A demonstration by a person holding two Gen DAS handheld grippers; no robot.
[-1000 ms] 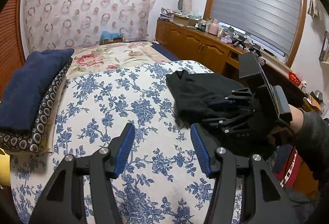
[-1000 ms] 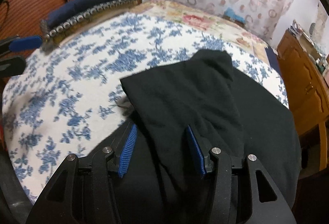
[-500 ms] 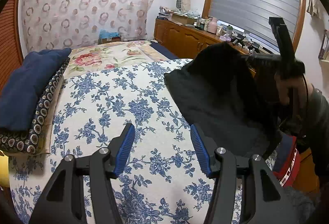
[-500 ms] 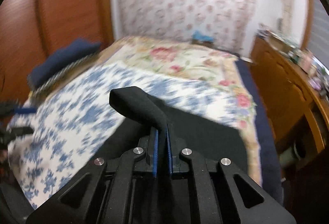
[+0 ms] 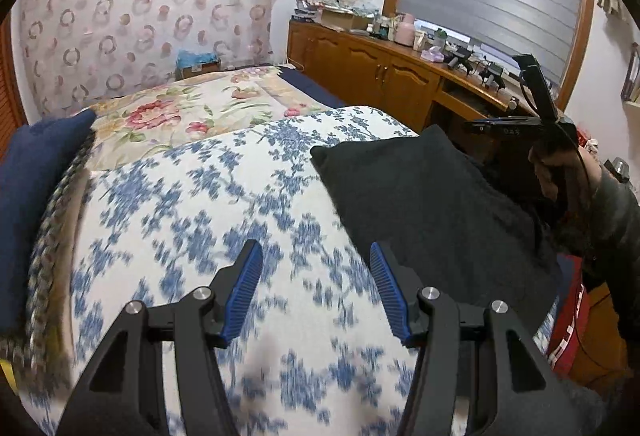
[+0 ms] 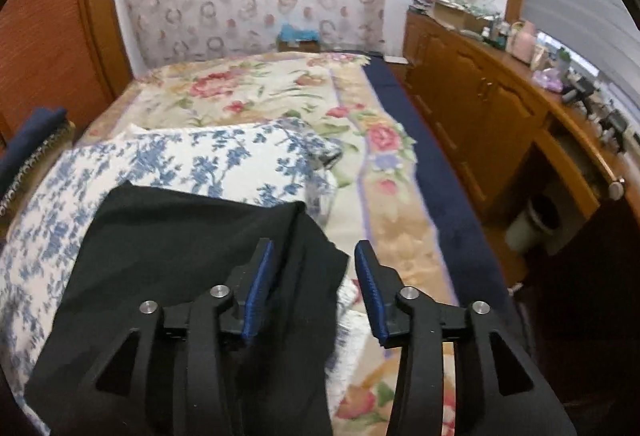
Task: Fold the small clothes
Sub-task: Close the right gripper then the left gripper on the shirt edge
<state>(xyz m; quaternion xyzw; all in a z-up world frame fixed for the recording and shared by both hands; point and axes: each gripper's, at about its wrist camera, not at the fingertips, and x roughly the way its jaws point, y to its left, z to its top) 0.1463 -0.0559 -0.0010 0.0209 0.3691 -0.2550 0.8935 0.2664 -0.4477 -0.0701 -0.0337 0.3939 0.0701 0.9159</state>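
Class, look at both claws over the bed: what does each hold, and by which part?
Nothing is held. The left claw stands open over the floral quilt. The right claw has just been opening, and the black garment lies below it, unpinched.

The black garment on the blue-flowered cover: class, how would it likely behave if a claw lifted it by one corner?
The black garment would probably droop and unfold, since it lies limp with soft creases. It looks light, barely denting the blue-flowered cover. Being cloth, it should not roll or break.
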